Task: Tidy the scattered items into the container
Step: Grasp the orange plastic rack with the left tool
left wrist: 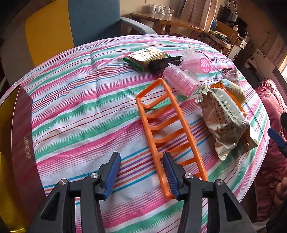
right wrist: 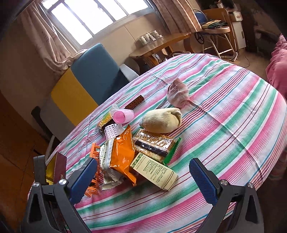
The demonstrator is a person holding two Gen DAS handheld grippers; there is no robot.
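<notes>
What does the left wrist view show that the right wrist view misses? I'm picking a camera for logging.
Only the left wrist view shows the orange rack at full length beside the left gripper. Only the right wrist view shows the window, the cracker packet and the small green-and-cream box. Both show the striped cloth, pink rollers and dark red box.

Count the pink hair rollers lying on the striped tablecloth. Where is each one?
2. One hair roller lies beside the top of the orange rack; the other lies just behind it, next to the dark comb. More may be hidden under the packets.
</notes>
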